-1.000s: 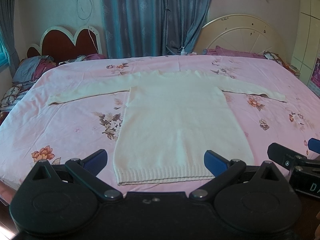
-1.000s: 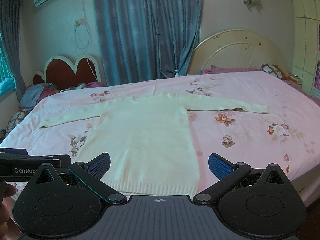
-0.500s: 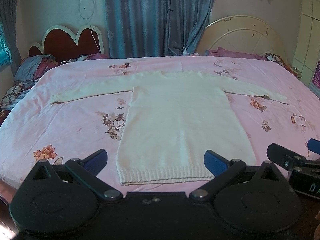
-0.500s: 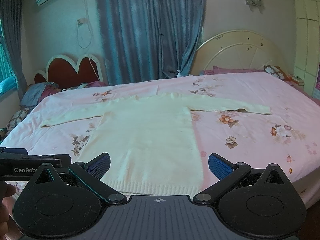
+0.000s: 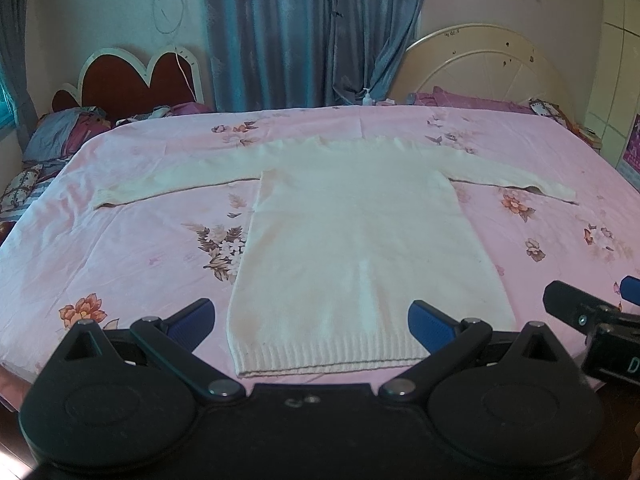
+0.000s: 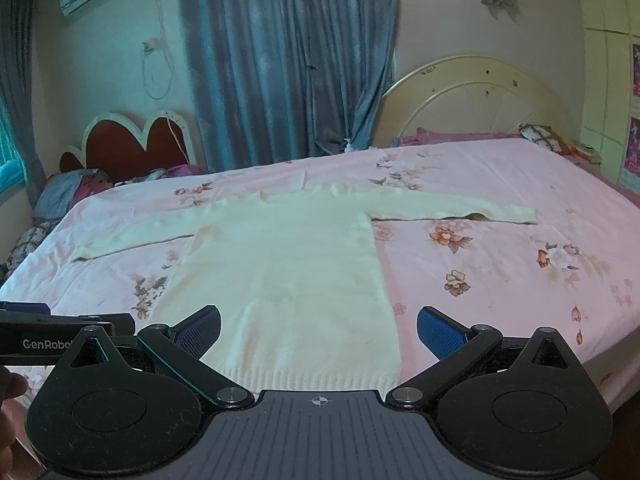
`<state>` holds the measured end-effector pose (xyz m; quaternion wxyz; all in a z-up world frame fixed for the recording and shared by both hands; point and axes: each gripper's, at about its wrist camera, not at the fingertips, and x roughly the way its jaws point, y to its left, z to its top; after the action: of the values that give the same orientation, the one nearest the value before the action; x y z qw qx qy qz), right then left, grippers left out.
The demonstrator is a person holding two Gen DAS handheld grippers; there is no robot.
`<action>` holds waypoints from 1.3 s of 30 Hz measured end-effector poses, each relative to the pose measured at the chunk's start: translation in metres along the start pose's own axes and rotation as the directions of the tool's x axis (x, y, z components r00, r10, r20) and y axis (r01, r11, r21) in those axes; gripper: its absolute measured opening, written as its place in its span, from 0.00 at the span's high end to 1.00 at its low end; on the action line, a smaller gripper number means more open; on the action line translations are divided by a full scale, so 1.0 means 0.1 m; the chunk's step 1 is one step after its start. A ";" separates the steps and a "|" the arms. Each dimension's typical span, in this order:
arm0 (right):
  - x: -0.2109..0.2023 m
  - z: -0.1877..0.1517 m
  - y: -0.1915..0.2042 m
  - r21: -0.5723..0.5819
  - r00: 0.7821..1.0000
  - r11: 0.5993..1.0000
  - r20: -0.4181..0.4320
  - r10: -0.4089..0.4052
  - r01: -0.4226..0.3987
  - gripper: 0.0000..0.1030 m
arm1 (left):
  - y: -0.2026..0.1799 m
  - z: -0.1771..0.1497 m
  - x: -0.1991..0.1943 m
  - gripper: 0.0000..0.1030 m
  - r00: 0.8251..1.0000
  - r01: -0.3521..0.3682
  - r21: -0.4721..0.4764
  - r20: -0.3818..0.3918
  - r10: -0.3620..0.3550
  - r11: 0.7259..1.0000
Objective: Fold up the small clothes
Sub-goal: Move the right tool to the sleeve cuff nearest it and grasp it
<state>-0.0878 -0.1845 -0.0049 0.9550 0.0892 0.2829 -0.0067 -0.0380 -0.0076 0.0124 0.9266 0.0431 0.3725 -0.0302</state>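
Cream sweater (image 5: 360, 248) flat on bed (image 5: 120, 248), unfolded. Left claw (image 5: 311, 318) and right claw (image 6: 319, 330) both spread, empty. Advice: pinch sleeve cuffs at 9 and 3 o'clock, fold inward evenly.

The sweater (image 5: 360, 240) is soft, matt cream knit with a ribbed hem. It lies on a smooth pink floral cotton sheet (image 5: 140, 248). The left gripper (image 5: 311, 322) is matt black plastic with blue textured pads (image 5: 430, 322).

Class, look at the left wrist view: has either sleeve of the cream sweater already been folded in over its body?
No: the cream sweater lies flat on the pink bedsheet, both sleeves stretched straight out sideways.
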 end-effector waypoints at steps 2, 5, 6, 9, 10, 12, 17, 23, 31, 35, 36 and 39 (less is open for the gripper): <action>0.04 0.02 -0.02 0.005 1.000 1.000 0.000 -0.005 0.005 0.00 | 0.00 0.03 0.05 0.01 1.000 -0.003 0.001 -0.005 0.003 1.000; 0.13 0.06 -0.04 0.013 1.000 1.000 -0.006 -0.012 0.012 0.00 | 0.01 0.08 0.13 0.01 1.000 -0.007 0.001 -0.011 0.007 1.000; 0.16 0.07 -0.05 0.017 1.000 1.000 -0.008 -0.015 0.015 0.00 | 0.02 0.10 0.16 0.01 1.000 -0.007 0.001 -0.014 0.007 1.000; 0.27 0.12 -0.09 0.029 1.000 0.999 -0.013 -0.022 0.022 0.00 | 0.03 0.17 0.26 0.01 1.000 -0.008 0.005 -0.023 0.008 1.000; 0.31 0.13 -0.10 0.034 1.000 0.999 -0.015 -0.024 0.024 0.00 | 0.03 0.19 0.30 0.01 1.000 -0.008 0.008 -0.025 0.008 1.000; 0.39 0.16 -0.12 0.043 0.999 0.999 -0.020 -0.029 0.029 0.00 | 0.04 0.24 0.38 0.01 1.000 -0.007 0.014 -0.030 0.007 1.000; 0.65 0.25 -0.17 0.062 0.998 0.997 -0.032 -0.049 0.051 0.00 | 0.06 0.39 0.65 0.01 0.999 0.002 0.021 -0.045 -0.001 1.000; 1.02 0.42 -0.23 0.076 0.994 0.991 -0.036 -0.103 0.106 0.00 | 0.14 0.63 1.04 0.01 0.998 0.029 0.026 -0.062 -0.027 0.999; 1.48 0.68 -0.37 0.141 0.984 0.974 -0.027 -0.176 0.178 0.00 | 0.26 1.04 1.57 0.01 0.996 0.077 0.064 -0.046 -0.074 0.995; 1.69 0.80 -0.47 0.164 0.975 0.961 -0.029 -0.222 0.224 0.00 | 0.32 1.21 1.83 0.01 0.993 0.107 0.052 -0.051 -0.104 0.993; 1.74 0.83 -0.50 0.168 0.972 0.958 -0.031 -0.232 0.234 0.00 | 0.33 1.24 1.89 0.01 0.993 0.111 0.047 -0.051 -0.108 0.993; 1.88 0.89 -0.65 0.179 0.967 0.950 -0.036 -0.253 0.255 0.00 | 0.32 1.32 2.08 0.01 0.991 0.119 0.037 -0.062 -0.116 0.992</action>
<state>0.1140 -0.2568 -0.0443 0.9322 0.1393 0.2962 -0.1547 0.2058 0.0054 -0.0353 0.9106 0.0408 0.4012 -0.0909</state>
